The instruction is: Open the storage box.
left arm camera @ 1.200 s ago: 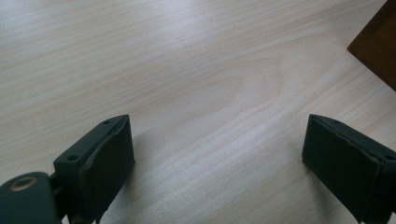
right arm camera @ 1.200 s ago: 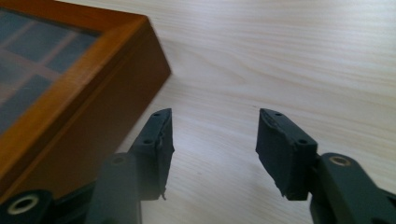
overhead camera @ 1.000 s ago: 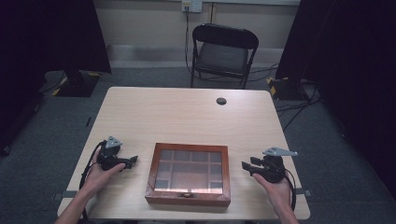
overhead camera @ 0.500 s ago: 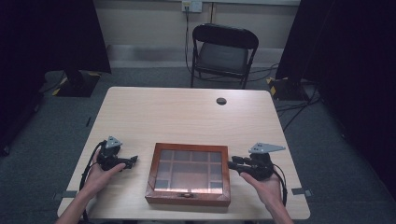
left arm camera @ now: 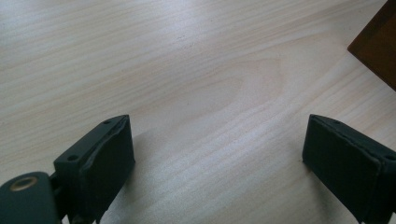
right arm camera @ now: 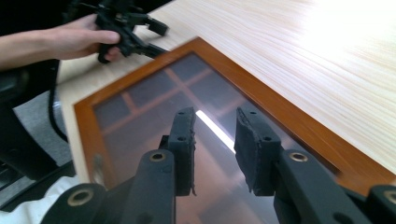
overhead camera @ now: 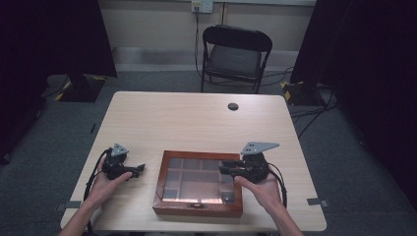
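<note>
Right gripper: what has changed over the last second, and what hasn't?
The right gripper moved in from the table's right side to hover over the right part of the wooden box's glass lid. Its jaws have just been closing, a narrow gap left, nothing between them. The left gripper stayed on the table, open; the box did not move.

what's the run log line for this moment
left gripper: open, on table | right gripper: jaws just closing, empty, over glass-lidded wooden box | lid shut

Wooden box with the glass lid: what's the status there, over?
Right gripper above wooden box, jaws just narrowed, nothing between them. Left gripper open, beside it on table. Lid shut. Nothing in the way.
</note>
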Motion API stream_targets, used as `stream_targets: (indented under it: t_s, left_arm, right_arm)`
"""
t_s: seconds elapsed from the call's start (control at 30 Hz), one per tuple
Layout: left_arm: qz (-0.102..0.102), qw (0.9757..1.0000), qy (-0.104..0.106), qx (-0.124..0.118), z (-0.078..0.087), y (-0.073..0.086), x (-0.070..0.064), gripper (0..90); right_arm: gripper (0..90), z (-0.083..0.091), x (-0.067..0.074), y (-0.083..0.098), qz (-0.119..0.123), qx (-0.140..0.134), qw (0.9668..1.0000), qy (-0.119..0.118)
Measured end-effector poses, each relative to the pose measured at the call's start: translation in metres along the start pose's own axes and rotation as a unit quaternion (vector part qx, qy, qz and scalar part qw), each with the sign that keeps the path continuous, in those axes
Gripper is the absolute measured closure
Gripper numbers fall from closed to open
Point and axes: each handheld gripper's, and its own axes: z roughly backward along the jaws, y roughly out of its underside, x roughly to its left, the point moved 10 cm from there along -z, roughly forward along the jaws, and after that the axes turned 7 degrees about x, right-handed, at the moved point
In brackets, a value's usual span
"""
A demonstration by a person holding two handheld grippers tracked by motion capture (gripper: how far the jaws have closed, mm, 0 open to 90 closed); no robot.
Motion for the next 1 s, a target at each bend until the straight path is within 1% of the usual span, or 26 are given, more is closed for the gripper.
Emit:
stream_targets:
  t_s: [0.1,0.17,0.23,0.33,0.4,0.47,0.5,0.53,0.57,0.63,0.7,0.77,0.83,0.93,1.0]
  left_arm:
    - [0.000,1.0000,-0.001,0.000,0.000,0.000,0.000,8.3]
    - [0.000,1.0000,-0.001,0.000,0.000,0.000,0.000,8.3]
    - [0.000,1.0000,-0.001,0.000,0.000,0.000,0.000,8.3]
    - [0.000,1.0000,-0.001,0.000,0.000,0.000,0.000,8.3]
    - [0.000,1.0000,-0.001,0.000,0.000,0.000,0.000,8.3]
    - [-0.002,1.0000,-0.002,0.000,0.000,0.000,0.000,8.6]
    - [-0.002,1.0000,-0.002,0.000,0.000,0.000,0.000,9.0]
    - [-0.004,1.0000,-0.004,0.000,0.001,0.000,0.001,9.1]
    - [-0.004,1.0000,-0.004,0.000,0.001,0.000,0.001,9.2]
    - [-0.005,1.0000,-0.003,0.000,0.001,0.000,0.001,9.2]
    - [-0.002,1.0000,-0.002,-0.001,0.001,0.000,0.000,9.8]
    - [0.002,1.0000,-0.001,-0.003,0.001,0.000,-0.001,10.2]
    - [0.002,1.0000,-0.001,-0.002,0.001,0.001,-0.001,10.3]
    - [-0.002,1.0000,0.001,0.001,0.002,0.001,-0.001,10.4]
    - [-0.002,1.0000,0.001,0.002,0.002,0.002,-0.002,10.4]
  right_arm:
    - [69.2,-0.008,0.014,-0.004,0.014,0.002,0.9997,-0.019]
    - [69.9,-0.015,0.023,-0.004,0.022,0.006,0.9992,-0.032]
    - [70.8,-0.021,0.032,-0.002,0.031,0.016,0.9985,-0.042]
    - [72.4,-0.026,0.043,0.001,0.039,0.020,0.9972,-0.061]
    - [74.0,-0.028,0.051,0.003,0.049,0.026,0.9959,-0.072]
    - [75.7,-0.030,0.059,0.008,0.055,0.031,0.9941,-0.088]
    - [75.7,-0.030,0.059,0.008,0.055,0.031,0.9941,-0.088]
    - [77.6,-0.033,0.066,0.014,0.065,0.043,0.9920,-0.100]
    - [77.6,-0.033,0.066,0.014,0.065,0.043,0.9920,-0.100]
    - [78.5,-0.036,0.069,0.019,0.066,0.053,0.9906,-0.107]
    - [78.8,-0.040,0.071,0.025,0.065,0.062,0.9889,-0.118]
    - [78.1,-0.044,0.073,0.030,0.068,0.071,0.9875,-0.123]
    - [76.9,-0.045,0.075,0.032,0.072,0.075,0.9865,-0.127]
    - [76.0,-0.048,0.077,0.041,0.070,0.082,0.9858,-0.128]
    - [75.9,-0.049,0.077,0.043,0.067,0.084,0.9859,-0.128]
